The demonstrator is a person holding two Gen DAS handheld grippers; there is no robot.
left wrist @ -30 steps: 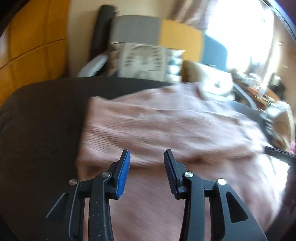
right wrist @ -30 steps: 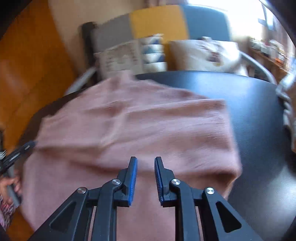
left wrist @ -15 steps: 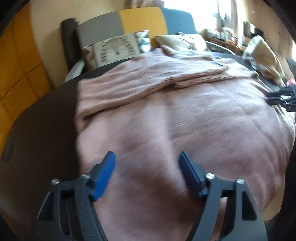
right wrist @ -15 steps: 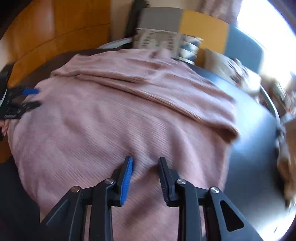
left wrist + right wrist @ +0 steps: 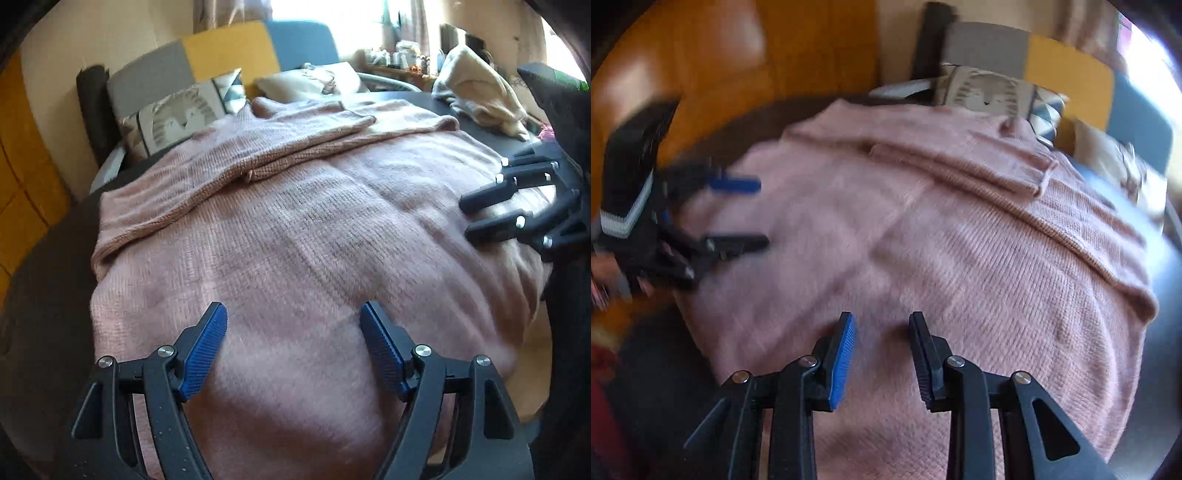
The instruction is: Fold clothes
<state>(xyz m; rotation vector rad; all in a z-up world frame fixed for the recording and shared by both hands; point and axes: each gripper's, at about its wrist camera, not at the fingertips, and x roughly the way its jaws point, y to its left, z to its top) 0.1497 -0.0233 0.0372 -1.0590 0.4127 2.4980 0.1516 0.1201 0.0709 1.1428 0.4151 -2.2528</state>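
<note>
The sweater (image 5: 314,229) lies flat on the dark table (image 5: 48,266), sleeves folded across its far part. Its long axis runs left to right. The left gripper (image 5: 293,332) stands wide and empty over the near hem; the right gripper (image 5: 882,343) stands narrow and empty, also over the near hem. Both are equally near.

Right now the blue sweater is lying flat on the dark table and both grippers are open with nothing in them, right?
Not quite: the sweater is pink, not blue, as both wrist views show. Only the gripper pads are blue. The rest holds: it lies on the dark table, and the left gripper and right gripper are open with nothing in them.
</note>
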